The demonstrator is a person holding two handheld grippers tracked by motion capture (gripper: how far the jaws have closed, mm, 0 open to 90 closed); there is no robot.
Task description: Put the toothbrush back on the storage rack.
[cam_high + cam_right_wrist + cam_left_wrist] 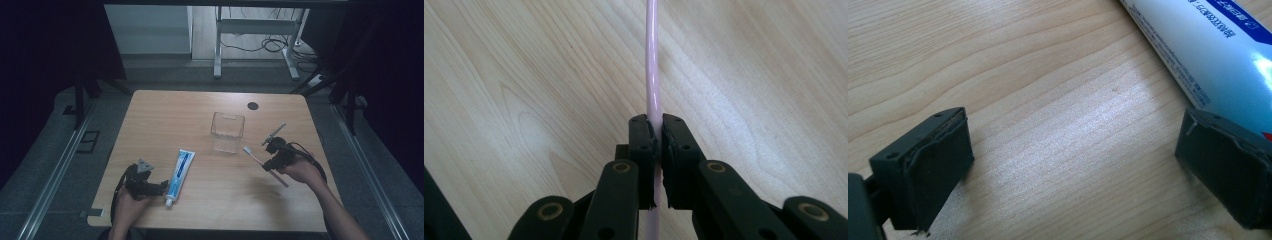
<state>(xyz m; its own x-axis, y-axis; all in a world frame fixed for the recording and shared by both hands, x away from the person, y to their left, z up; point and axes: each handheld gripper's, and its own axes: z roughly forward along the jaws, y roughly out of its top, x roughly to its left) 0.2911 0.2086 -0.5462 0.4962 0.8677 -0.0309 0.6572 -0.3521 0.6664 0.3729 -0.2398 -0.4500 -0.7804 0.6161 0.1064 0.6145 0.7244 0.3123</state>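
A: Right tool (270, 161) was pinching the pink toothbrush (255, 156) mid-handle, jaws pressed tight on it, bristles aimed at about 10 o'clock toward the clear cup (227, 132) just beyond. Thin handle, so I reckon it could've swivelled in the pads and clipped the cup's rim.

B: And the left tool (150, 187)?

A: Spread wide, holding nothing, sitting at 9 o'clock of the toothpaste tube (180, 172) on the counter (165, 115). Tube had blue print, too small and blurry to read.
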